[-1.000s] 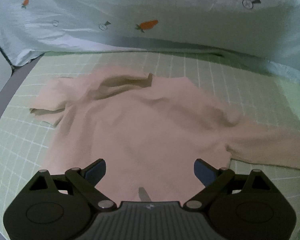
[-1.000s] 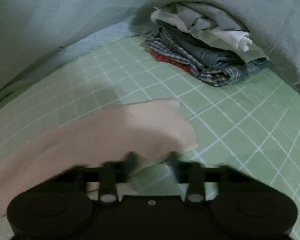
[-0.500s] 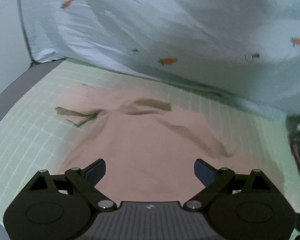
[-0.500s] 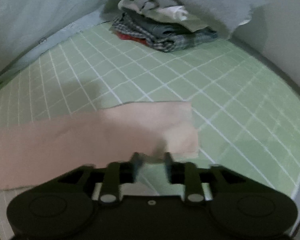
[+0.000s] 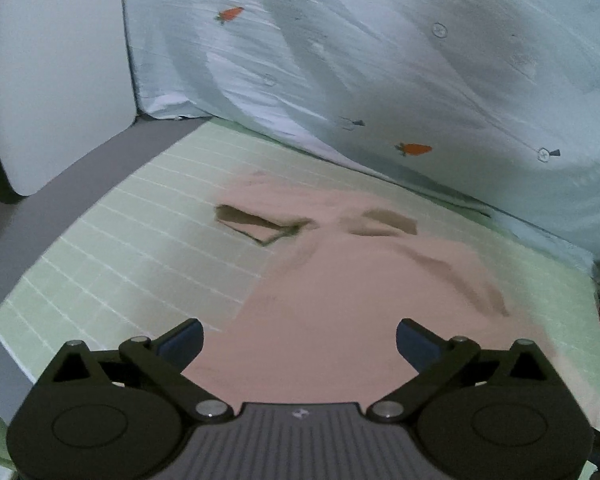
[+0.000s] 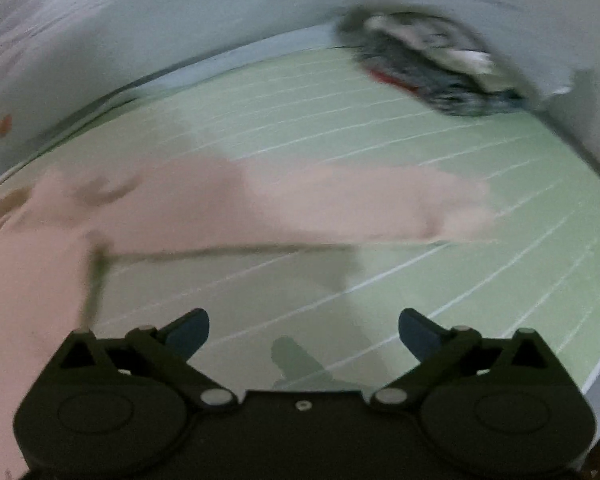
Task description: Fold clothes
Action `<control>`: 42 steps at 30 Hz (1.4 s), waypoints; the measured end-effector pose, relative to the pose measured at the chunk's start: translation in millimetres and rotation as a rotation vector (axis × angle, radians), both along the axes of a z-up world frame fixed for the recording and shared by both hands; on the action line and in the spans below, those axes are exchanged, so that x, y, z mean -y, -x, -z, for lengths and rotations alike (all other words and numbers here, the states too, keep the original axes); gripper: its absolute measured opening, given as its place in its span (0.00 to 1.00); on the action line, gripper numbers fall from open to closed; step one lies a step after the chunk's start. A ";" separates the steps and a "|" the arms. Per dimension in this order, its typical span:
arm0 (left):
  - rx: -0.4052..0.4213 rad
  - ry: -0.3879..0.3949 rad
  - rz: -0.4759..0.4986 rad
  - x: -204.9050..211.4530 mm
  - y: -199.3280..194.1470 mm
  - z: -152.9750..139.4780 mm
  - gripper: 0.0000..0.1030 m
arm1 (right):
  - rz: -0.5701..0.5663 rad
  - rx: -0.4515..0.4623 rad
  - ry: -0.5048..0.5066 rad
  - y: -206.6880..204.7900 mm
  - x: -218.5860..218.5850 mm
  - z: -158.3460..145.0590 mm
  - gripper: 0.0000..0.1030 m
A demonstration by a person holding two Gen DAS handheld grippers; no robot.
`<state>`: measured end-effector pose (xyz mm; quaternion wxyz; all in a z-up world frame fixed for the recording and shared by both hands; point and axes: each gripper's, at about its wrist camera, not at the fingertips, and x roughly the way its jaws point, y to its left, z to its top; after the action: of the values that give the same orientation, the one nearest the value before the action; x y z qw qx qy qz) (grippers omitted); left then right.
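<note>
1. Starting nearest the cameras: the left gripper (image 5: 298,340) has its jaws spread wide and holds nothing; the right gripper (image 6: 304,330) likewise has its jaws parted and empty.

2. Directly between and just ahead of the left jaws lies the pink shirt (image 5: 360,292), spread over the green gridded mattress (image 5: 140,240). Its hem runs under the jaws; its body is not folded over itself.

3. Ahead of the right jaws is bare mattress. Beyond that, one sleeve (image 6: 364,200) extends flat, from far left to right of the jaws. The right view is blurred, so its edges are uncertain.

4. Further ahead of the left jaws, a diagonal ridge of wrinkled cloth (image 5: 468,284) rises to the right. The far sleeve (image 5: 256,222) is curled, with its opening gaping, and the neckline (image 5: 380,222) stands open.

5. Farthest off: a pale carrot-print sheet (image 5: 380,80) banked behind the shirt, and a pile of other clothes (image 6: 432,68) far right of the right jaws.

6. Risks, as judged:
   - Folding over the ridge would set a crease into it.
   - The curled sleeve may bunch inside any fold.
   - A pinch taking both layers, or the mattress cover, would drag the whole garment askew.
</note>
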<state>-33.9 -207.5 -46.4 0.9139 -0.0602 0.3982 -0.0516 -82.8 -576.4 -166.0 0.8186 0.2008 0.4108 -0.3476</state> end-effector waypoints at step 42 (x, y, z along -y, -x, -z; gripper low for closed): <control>-0.210 0.055 0.204 -102.5 -295.7 122.7 0.47 | 0.017 0.118 0.231 -230.9 -173.4 60.3 1.00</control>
<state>261.8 -105.0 -169.1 0.8552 -0.0494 0.4942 -0.1484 148.1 -402.9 -226.3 0.8562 0.1287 0.3173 -0.3870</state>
